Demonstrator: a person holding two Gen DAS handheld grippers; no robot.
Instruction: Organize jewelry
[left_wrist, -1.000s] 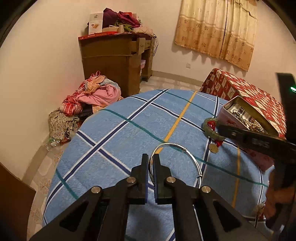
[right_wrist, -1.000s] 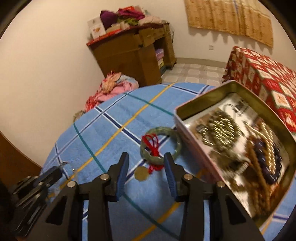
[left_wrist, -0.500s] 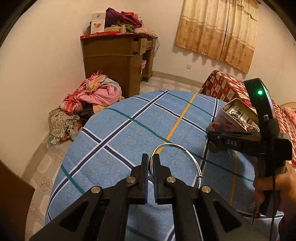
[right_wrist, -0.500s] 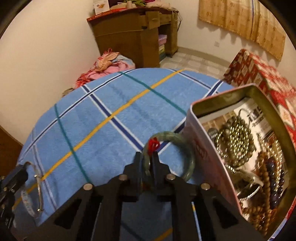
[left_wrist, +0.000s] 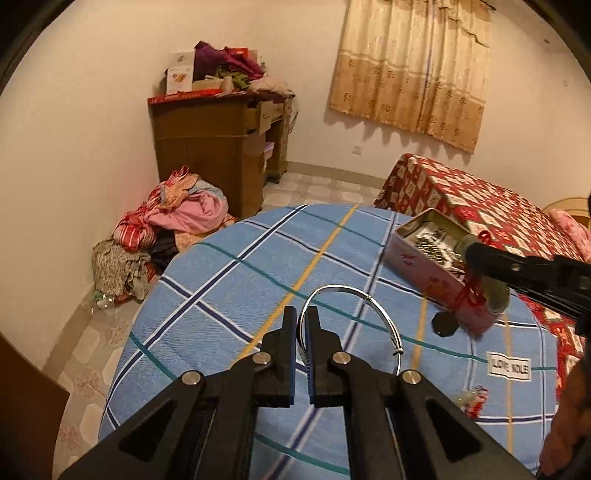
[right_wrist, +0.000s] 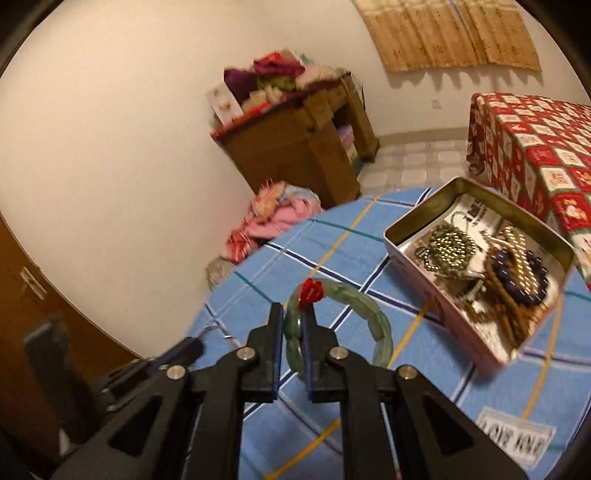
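The left claw (left_wrist: 302, 317) is pinching a thin silver bangle (left_wrist: 354, 306) between its nearly closed fingers, the hoop arching forward and to the right above the blue plaid counter (left_wrist: 240, 280). The right claw (right_wrist: 292, 321) is clamping a green jade bangle (right_wrist: 354, 302) by its near rim; a red cord knot (right_wrist: 310, 290) is sitting on the ring just beyond the fingertips. In the left wrist view the jade bangle is hanging above the counter, its red cord (left_wrist: 471, 293) dangling in front of the pink tin (left_wrist: 428, 269). The tin is lying open on the counter to the right, holding beaded bracelets (right_wrist: 448, 249). A white label (left_wrist: 509, 365) is showing on the cloth nearby.
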